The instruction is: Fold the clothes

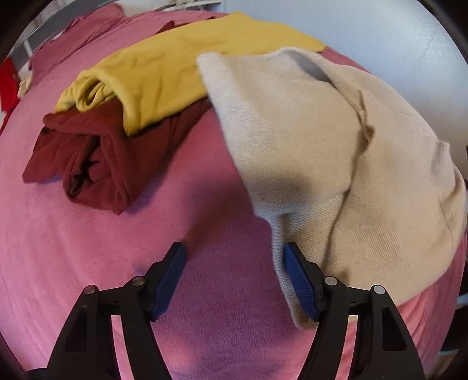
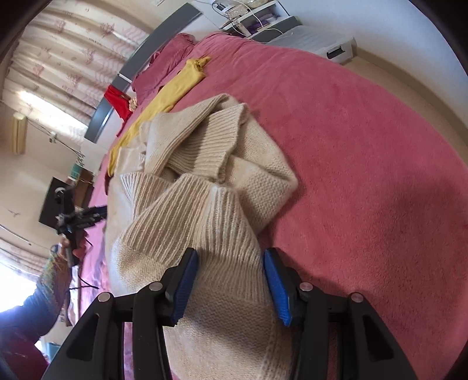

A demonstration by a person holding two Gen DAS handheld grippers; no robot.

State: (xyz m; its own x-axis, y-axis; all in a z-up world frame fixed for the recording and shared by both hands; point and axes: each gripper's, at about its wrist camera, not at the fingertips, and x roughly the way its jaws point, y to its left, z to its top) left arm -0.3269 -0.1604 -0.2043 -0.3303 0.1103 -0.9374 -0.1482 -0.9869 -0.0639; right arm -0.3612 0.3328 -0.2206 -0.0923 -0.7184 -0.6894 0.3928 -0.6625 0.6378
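The cream sweater [image 1: 336, 152] lies in a loose heap on the pink bed [image 1: 117, 233], its far corner overlapping the folded yellow garment [image 1: 163, 76], which rests on a folded dark red garment [image 1: 96, 157].

The left claw [image 1: 234, 277] is spread wide and holds nothing. Its right pad touches or sits just beside the sweater's near edge, with only blanket between the fingers. The right claw [image 2: 231, 280] is also spread wide, straddling a ribbed band of the sweater [image 2: 204, 210]. The knit sits between the pads, but they do not look pressed into it, so I judge nothing is gripped yet.

Several things could go wrong from here:
- The knit is thick and bunched. If the right claw closes here, it may pinch several layers at once, and the whole heap would lift instead of one edge.
- The left claw is beside the hem rather than around it. Closing as it stands would catch the blanket or nothing at all.
- The sweater overlaps the yellow garment, so pulling it could drag the folded stack out of shape.
- The ribbed sleeves [image 2: 201, 137] are crossed and tangled on top. A fold made without spreading them first would come out lumpy.

As for containers, a pale storage box [image 2: 316, 42] sits on the floor beyond the bed. It looks lidded, and its contents are hidden. Shelves [image 2: 257, 17] behind it hold small clutter too blurred to name.
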